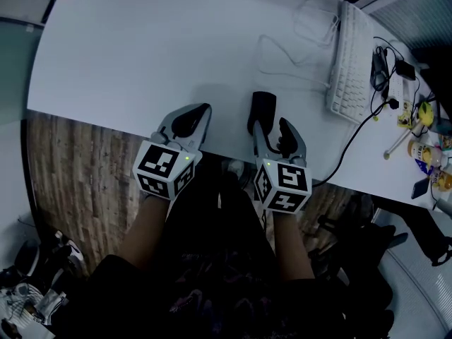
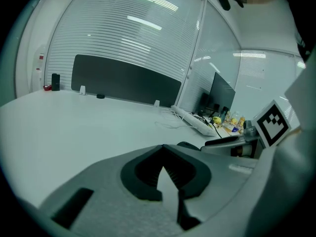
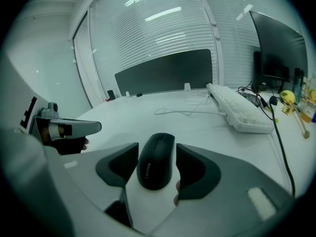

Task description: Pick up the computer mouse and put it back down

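A black computer mouse lies on the white table near its front edge. My right gripper stands over it with its jaws apart. One dark pad sits on each side of the mouse, close to its flanks, and the mouse rests on the table. My left gripper is to the left of the mouse, low over the front edge. Its jaws are together with nothing between them.
A white keyboard lies at the back right, with a thin white cable looping toward the middle. Black cables, bottles and small items crowd the right end. A dark monitor stands behind the keyboard.
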Available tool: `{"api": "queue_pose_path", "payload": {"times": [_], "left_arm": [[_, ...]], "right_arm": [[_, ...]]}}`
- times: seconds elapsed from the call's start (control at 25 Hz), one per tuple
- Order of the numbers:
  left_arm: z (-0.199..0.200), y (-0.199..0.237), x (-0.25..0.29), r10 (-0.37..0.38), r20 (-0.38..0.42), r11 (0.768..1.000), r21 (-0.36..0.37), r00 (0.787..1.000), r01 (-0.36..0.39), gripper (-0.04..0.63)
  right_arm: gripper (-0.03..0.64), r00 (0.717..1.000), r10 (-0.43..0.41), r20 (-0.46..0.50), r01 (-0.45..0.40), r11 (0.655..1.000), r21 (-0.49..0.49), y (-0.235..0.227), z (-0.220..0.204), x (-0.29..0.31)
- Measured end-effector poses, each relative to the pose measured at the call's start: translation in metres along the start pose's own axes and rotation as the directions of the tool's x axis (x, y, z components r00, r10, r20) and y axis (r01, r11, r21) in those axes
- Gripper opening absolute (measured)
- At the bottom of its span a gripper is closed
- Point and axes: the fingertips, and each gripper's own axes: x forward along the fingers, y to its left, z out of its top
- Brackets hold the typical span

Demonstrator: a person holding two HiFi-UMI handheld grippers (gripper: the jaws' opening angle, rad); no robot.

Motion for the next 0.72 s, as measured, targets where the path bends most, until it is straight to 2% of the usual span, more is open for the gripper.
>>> {"api": "queue_pose_path", "payload": {"times": [0.08, 0.2, 0.44, 0.72], "left_arm": [[-0.001, 0.001, 0.001, -0.001, -0.003, 1.000, -0.002, 1.000, 0.001, 0.002], [-0.004, 0.003, 0.004, -0.002, -0.011, 1.000, -0.007, 1.000, 0.002, 0.002], [-0.008, 0.009, 0.009, 0.000, -0.023, 1.000, -0.016, 1.000, 0.000, 0.002], [-0.010, 0.017, 0.015, 0.000, -0.034, 1.000, -0.028, 0.999, 0.000, 0.002]], "right_arm": [[0.297, 1.000, 0.012, -0.020, -0.012, 1.000, -0.002, 0.003, -0.003, 0.006], [0.337, 0.999, 0.020, -0.045, -0.020, 1.000, -0.005, 0.006, -0.007, 0.014], [0.371, 0.997, 0.014, -0.081, -0.015, 1.000, -0.009, 0.007, -0.012, 0.029], [0.377, 0.992, 0.003, -0.123, -0.005, 1.000, -0.014, 0.007, -0.018, 0.042]]}}
